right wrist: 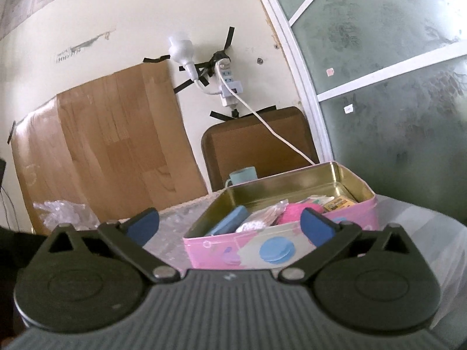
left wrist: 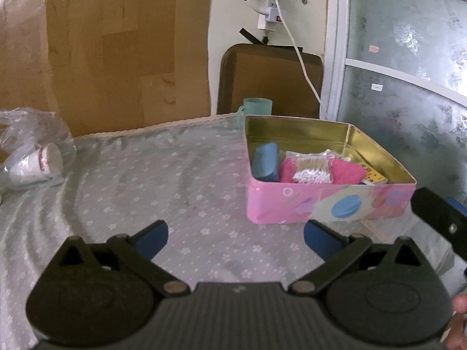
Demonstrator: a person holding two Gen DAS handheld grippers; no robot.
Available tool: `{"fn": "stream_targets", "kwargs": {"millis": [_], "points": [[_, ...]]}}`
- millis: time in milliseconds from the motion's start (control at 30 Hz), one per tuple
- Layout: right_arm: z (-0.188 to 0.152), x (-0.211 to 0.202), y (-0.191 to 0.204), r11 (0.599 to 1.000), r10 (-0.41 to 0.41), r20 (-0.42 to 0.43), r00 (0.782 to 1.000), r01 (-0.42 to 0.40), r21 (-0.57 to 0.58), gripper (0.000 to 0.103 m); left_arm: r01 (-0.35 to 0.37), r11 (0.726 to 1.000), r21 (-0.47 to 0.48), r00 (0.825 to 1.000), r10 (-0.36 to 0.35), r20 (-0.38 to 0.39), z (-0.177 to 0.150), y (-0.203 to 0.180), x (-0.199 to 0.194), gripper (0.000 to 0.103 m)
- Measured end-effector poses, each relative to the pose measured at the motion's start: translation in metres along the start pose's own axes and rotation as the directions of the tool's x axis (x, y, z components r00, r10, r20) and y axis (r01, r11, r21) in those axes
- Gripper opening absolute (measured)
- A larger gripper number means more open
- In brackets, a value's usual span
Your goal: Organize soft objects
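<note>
1. Pink tin box (left wrist: 329,201) stands open on the table (left wrist: 181,180), ahead and to the right of the left gripper (left wrist: 235,237), whose blue-padded fingers (left wrist: 153,237) are spread wide and hold nothing.
2. Inside the tin lie a blue block (left wrist: 266,162) at its left end, a clear bag of cotton swabs (left wrist: 310,167) in the middle, and pink fluffy pieces (left wrist: 348,170) on either side of the bag.
3. Beyond the tin, at the table's far edge, stands a mint green cup (left wrist: 256,106).
4. Far left of the left fingers, a white paper cup (left wrist: 36,164) lies tipped on its side against crumpled clear plastic (left wrist: 32,125).
5. The right gripper (right wrist: 230,226) hovers just before the tin's near wall with its fingers (right wrist: 315,226) wide apart and empty; the right one overlaps the tin's front edge in the right wrist view.
</note>
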State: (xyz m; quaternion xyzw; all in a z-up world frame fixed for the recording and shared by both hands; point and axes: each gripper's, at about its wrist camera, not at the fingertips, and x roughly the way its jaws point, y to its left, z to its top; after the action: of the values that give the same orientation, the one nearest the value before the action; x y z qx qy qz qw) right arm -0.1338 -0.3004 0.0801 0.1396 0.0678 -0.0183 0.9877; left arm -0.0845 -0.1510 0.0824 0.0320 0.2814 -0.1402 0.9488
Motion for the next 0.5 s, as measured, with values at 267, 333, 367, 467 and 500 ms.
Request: {"fn": "stream_targets", "kwargs": {"millis": [267, 333, 367, 467, 500], "points": [[-0.004, -0.005, 0.009, 0.999, 0.018, -0.028, 0.999, -0.017, 0.034, 0.103, -0.024, 1.0, 0.002, 0.999, 0.024, -0.023, -0.016, 0.005, -0.005, 0.103], [-0.006, -0.005, 0.01, 0.999, 0.021, -0.038, 0.999, -0.019, 0.045, 0.103, -0.029, 1.0, 0.007, 0.999, 0.03, -0.035, -0.019, 0.006, -0.005, 0.103], [-0.008, -0.004, 0.01, 0.998, 0.023, -0.048, 0.999, -0.02, 0.053, 0.103, -0.031, 0.999, 0.007, 0.999, 0.031, -0.043, -0.021, 0.007, -0.004, 0.103], [-0.013, -0.001, 0.01, 0.997, 0.023, -0.076, 0.997, -0.017, 0.07, 0.103, -0.033, 0.999, 0.001, 0.997, 0.033, -0.073, -0.029, 0.008, 0.0, 0.103], [-0.015, 0.0, 0.01, 0.997, 0.021, -0.086, 0.996, -0.014, 0.075, 0.103, -0.034, 0.999, -0.003, 0.996, 0.034, -0.084, -0.032, 0.008, 0.001, 0.103]]}}
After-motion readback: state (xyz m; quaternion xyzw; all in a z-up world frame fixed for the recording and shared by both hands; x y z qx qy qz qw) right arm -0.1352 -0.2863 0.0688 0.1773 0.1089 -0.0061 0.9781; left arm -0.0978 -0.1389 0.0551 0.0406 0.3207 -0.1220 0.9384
